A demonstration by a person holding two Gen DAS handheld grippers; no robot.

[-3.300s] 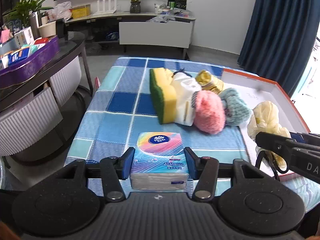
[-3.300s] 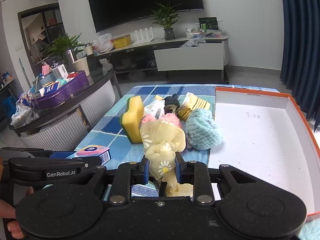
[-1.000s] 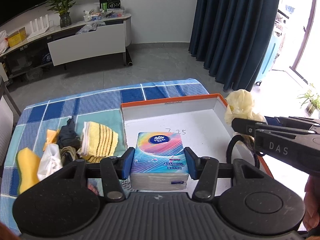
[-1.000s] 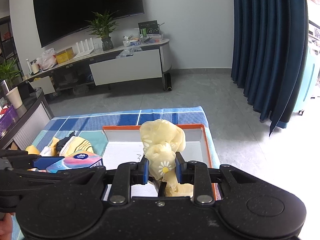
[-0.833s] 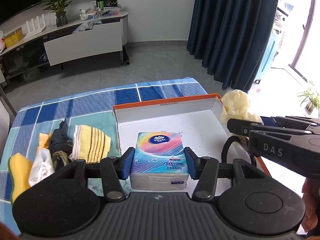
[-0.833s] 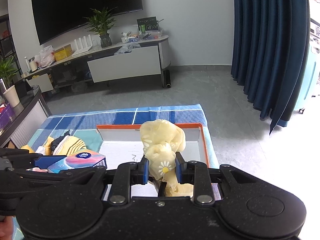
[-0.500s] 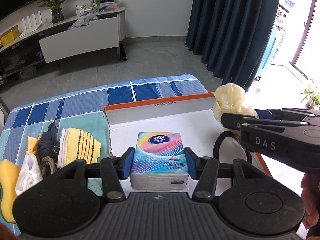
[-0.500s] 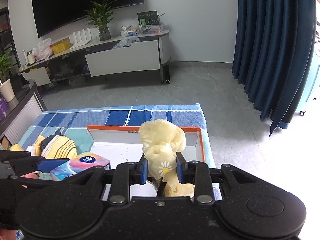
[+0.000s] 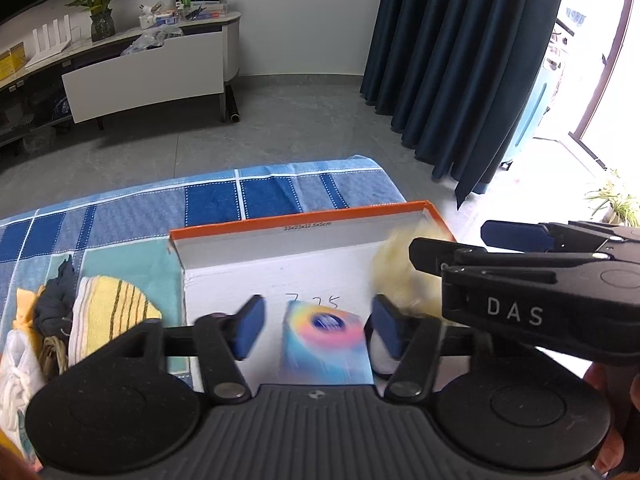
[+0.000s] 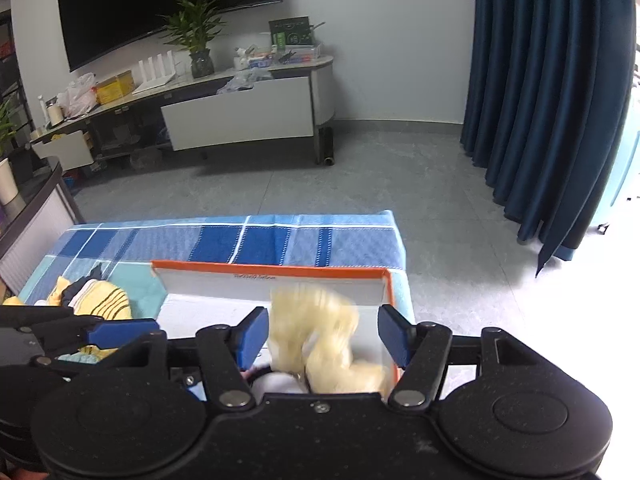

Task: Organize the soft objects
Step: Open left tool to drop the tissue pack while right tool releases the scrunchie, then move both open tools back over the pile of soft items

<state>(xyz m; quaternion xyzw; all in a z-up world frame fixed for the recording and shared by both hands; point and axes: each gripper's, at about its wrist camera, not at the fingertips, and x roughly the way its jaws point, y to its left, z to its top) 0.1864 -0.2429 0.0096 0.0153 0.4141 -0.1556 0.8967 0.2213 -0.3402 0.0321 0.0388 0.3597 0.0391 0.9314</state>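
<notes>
Both grippers are over the orange-rimmed white box (image 9: 304,220), which sits on a bench covered with a blue checked cloth (image 9: 248,196).

Left gripper (image 9: 318,330): fingers spread wide apart, touching nothing. The tissue pack (image 9: 325,346) sits between them but clear of both pads, blurred, over the box floor; whether it is already resting there cannot be told.

Right gripper (image 10: 320,330): fingers likewise apart. The pale yellow scrunchie (image 10: 320,340) is blurred between them, free of both pads, at the right end of the box near its far wall. A dark loop shows beneath it; its nature cannot be told.

Assessment: the step in hand is the release of both items into the box. To do it well, judge that each gripper should hold level and wide until its item has settled, then lift straight up, so that no finger drags the scrunchie fabric or tips the pack over the rim. The two grippers are close together; withdrawing one at a time would lessen the chance of a knock.

Outstanding: a yellow striped towel (image 9: 108,312), a dark cloth (image 9: 54,304) and a white item (image 9: 16,368) lie on the cloth left of the box, not yet sorted.
</notes>
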